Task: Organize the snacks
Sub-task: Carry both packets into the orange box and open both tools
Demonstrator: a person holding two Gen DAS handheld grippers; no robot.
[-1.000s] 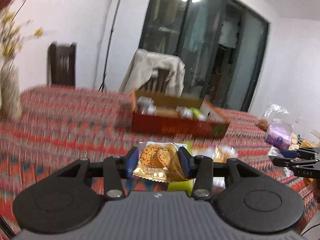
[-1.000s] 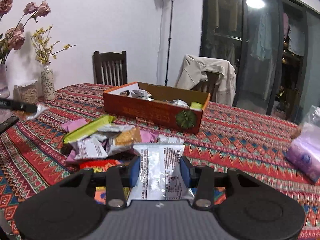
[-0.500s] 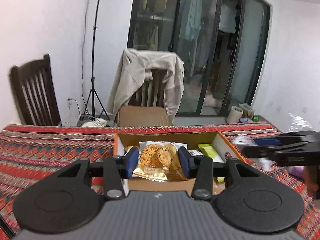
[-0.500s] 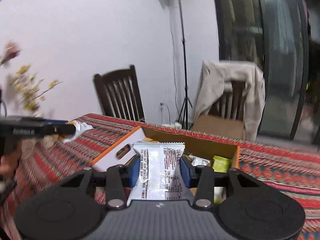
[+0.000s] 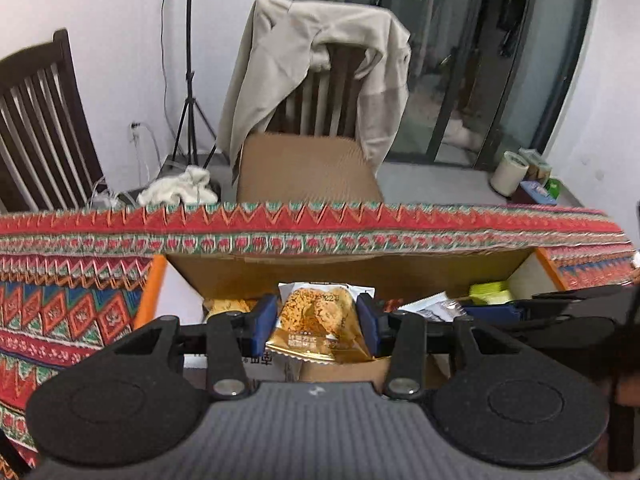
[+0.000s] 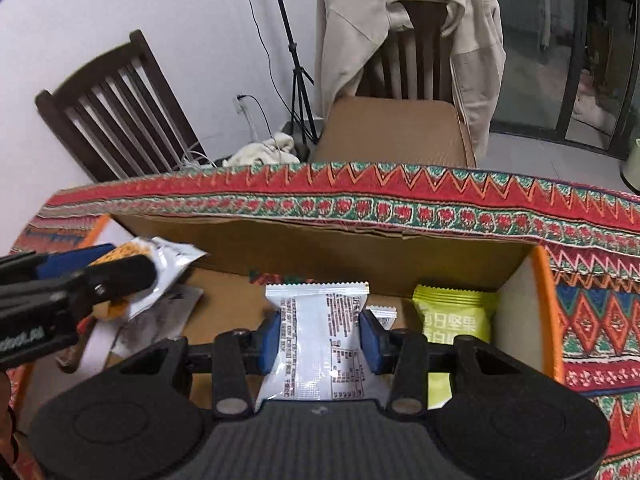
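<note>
both grippers have swung over from the snack pile to above the box [image 6: 524,292] in the last second, so i'm basically at the drop. left gripper [image 5: 316,324] is clamped on the gold pack [image 5: 316,320], right gripper [image 6: 320,338] on the white pack [image 6: 320,344], both hanging over the open box, neither down yet. green pack [image 6: 456,316] already sits inside. i reckon next is just letting go.

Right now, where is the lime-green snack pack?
In the right wrist view, the lime-green pack lies in the box's right end, beside the white packet in the right gripper.
</note>
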